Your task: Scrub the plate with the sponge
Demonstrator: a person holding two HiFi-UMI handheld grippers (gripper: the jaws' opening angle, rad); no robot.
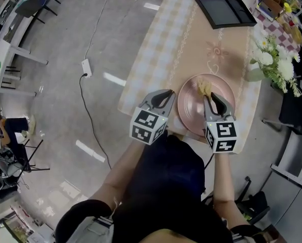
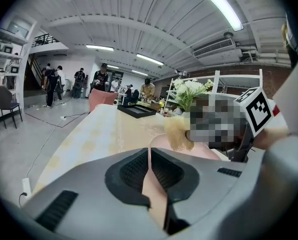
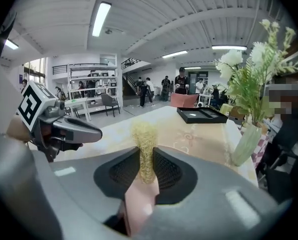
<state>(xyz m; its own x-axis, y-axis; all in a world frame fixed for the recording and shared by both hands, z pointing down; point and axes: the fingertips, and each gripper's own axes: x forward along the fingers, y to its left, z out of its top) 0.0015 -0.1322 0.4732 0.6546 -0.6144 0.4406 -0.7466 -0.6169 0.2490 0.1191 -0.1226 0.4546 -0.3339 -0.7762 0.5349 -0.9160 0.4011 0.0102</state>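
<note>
At the left, the closed jaws of the left gripper (image 1: 166,96) are clamped on the near-left rim of the pink plate (image 1: 190,108). In the left gripper view the thin pink edge is seen pinched between the two pads. The plate is thereby steadied where it appears to lie on the checked tablecloth (image 1: 156,54), at the near end of the table. Toward the middle of the plate, the yellow mesh sponge (image 1: 205,87) is held against the plate's face by the right gripper (image 1: 208,97). Its jaws are shut on the sponge, and a tuft is seen standing past their tips in the right gripper view. The scrubbing is judged to be just starting or under way. For it to be done well, a firm clamp is needed at the left so that the plate is not spun or dragged toward the near table edge (it sits close to that edge). Only moderate downward pressure should be applied, since the soft mesh could be folded under and the hard jaw tips scraped across the surface. Small circular strokes are best worked from the centre outward, and the side next to the left gripper should be approached with care so that the two grippers are not knocked together. At the far right, the white flowers (image 1: 274,59) stand near the plate, so wide sweeps toward them are better avoided.
</note>
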